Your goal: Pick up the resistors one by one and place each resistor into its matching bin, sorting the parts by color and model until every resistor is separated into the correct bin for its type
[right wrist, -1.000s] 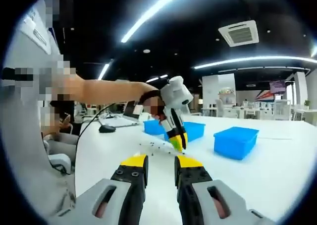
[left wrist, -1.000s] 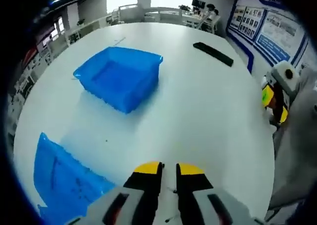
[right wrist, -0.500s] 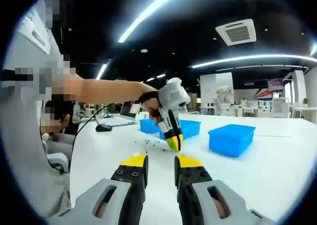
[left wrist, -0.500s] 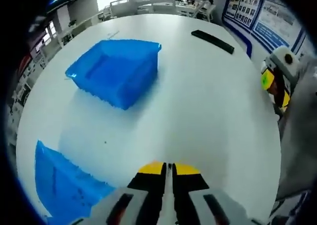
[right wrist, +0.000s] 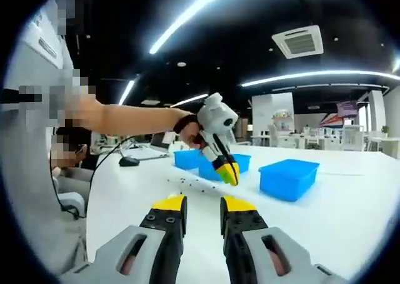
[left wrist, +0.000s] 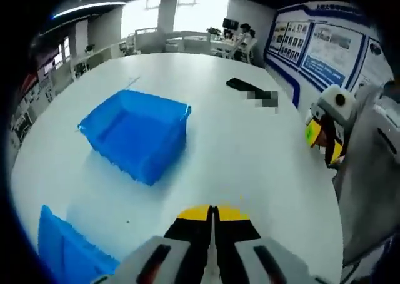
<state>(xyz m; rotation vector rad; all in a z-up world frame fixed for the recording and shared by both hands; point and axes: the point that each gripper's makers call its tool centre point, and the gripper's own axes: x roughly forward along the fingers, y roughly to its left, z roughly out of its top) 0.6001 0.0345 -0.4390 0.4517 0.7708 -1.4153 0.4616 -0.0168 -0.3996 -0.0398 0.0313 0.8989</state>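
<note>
The left hand-held gripper (left wrist: 213,213) was clenched above the worktop (left wrist: 250,152); whether it pinched a resistor could not be told. The right hand-held gripper (right wrist: 202,204) stood released. Loose resistors (right wrist: 187,182) lay scattered near the blue bins (right wrist: 287,177); judged light, thin-leaded, best pinched at the body.

On the worktop (left wrist: 250,152), one bin (left wrist: 134,134) sits ahead-left of the left gripper (left wrist: 212,212); another bin (left wrist: 62,253) lies nearer, at its left.

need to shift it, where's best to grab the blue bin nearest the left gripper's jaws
A judgement: take the blue bin by its rim, one jaw inside and one outside the thin wall, coming down from above. It sits upright with its mouth open, and its walls look too far apart for the left gripper, now shut, to span.
</note>
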